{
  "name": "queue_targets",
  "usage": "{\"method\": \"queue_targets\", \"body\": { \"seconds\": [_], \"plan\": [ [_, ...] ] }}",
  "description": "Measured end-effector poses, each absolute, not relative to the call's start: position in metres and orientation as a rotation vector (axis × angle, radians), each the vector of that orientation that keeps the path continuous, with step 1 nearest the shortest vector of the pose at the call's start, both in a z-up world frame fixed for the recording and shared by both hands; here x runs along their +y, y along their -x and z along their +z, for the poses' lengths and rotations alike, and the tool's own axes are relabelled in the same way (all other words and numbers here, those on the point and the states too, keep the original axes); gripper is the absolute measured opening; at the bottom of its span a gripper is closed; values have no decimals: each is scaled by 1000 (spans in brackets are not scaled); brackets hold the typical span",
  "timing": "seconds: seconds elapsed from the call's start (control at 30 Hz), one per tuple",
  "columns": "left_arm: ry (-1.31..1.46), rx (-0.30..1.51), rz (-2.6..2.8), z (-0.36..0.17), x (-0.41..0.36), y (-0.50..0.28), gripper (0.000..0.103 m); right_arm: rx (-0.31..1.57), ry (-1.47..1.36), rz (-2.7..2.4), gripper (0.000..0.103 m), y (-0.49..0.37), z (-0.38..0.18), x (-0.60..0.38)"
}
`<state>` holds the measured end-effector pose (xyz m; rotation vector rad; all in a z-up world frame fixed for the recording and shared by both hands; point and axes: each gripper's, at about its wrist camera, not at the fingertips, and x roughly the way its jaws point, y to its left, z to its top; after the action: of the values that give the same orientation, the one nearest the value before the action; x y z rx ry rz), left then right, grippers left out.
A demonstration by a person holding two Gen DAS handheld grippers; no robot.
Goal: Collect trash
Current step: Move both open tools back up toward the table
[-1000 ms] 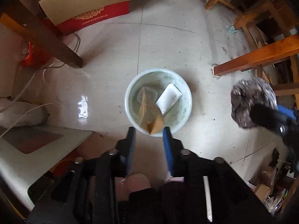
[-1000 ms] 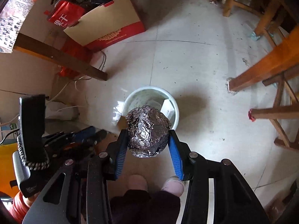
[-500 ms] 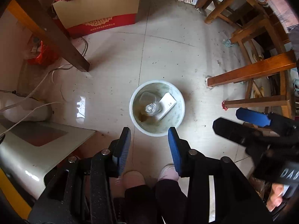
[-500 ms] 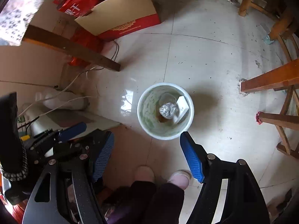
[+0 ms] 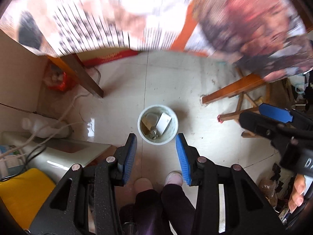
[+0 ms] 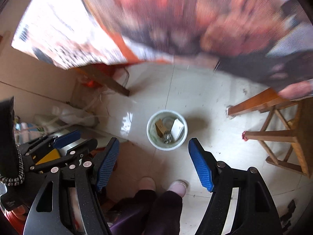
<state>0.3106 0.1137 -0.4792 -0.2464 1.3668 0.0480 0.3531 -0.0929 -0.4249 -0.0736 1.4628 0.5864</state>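
A white round bin [image 5: 141, 117] stands on the tiled floor far below both grippers. In it lie a crumpled foil ball [image 5: 154, 133], a white box [image 5: 164, 123], brown paper [image 5: 146, 125] and a clear cup. My left gripper [image 5: 156, 137] is open and empty, with its blue pads framing the bin's near rim. In the right wrist view the same bin [image 6: 151, 121] with the foil ball [image 6: 167, 137] sits beyond my right gripper [image 6: 154, 143], which is wide open and empty. Each gripper shows at the edge of the other's view.
A table edge with a blurred printed covering [image 5: 117, 15] fills the top of both views. A dark table leg [image 5: 86, 78] stands at the left and wooden stool legs [image 5: 234, 92] at the right. Cables, a white appliance [image 5: 64, 154] and the person's slippered feet [image 5: 144, 184] lie nearby.
My right gripper opened and let go of the foil ball, which now lies in the bin. Both grippers rose well above the floor, bringing the covered table edge into view.
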Motion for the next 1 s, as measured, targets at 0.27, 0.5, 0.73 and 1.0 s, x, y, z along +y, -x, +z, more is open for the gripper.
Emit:
{"method": "queue_targets", "body": {
  "seconds": [0.27, 0.5, 0.73, 1.0],
  "plan": [
    [243, 1241, 43, -357, 118, -288, 41, 1304, 44, 553, 69, -340, -308, -105],
    [224, 1097, 18, -255, 124, -265, 41, 1140, 11, 524, 69, -321, -209, -116],
    [196, 920, -40, -167, 124, -241, 46, 999, -10, 456, 69, -290, -133, -130],
    [154, 780, -105, -107, 117, -221, 62, 840, -47, 399, 69, -268, -78, -151]
  ]
}}
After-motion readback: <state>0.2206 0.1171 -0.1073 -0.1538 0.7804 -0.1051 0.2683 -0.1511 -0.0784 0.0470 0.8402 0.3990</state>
